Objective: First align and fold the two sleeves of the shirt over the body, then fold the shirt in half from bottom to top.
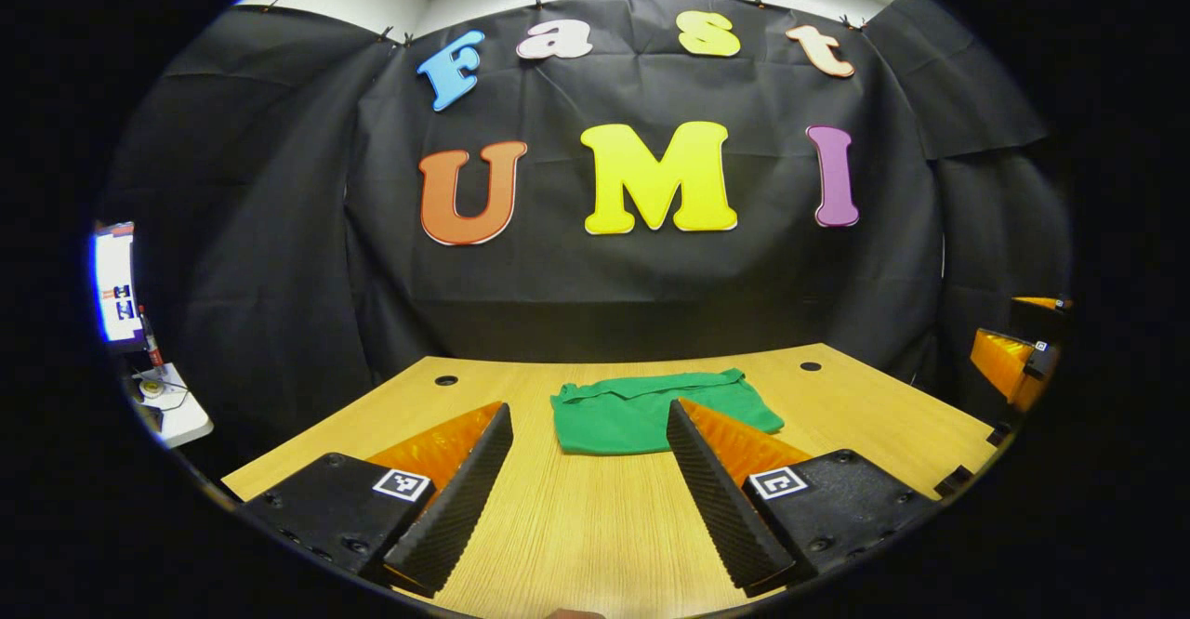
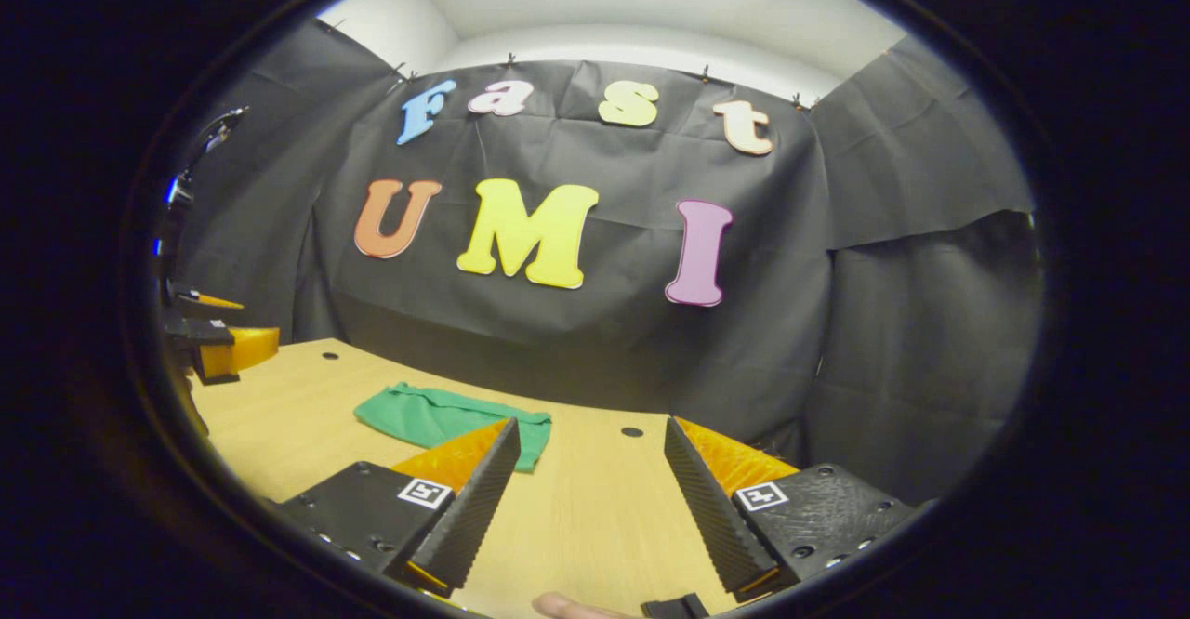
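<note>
A green shirt lies folded into a compact rectangle on the wooden table, toward its far edge. In the left gripper view my left gripper is open above the table, short of the shirt, with nothing between its fingers. At that view's right edge the right gripper shows in part. The right gripper view has the green shirt ahead to the left, partly behind one finger. My right gripper is open and empty over bare wood. The left gripper shows at the far left.
The table has small round cable holes near its back corners. Black cloth walls close the booth behind and at the sides. A lit screen and a small white stand sit off the table's left side.
</note>
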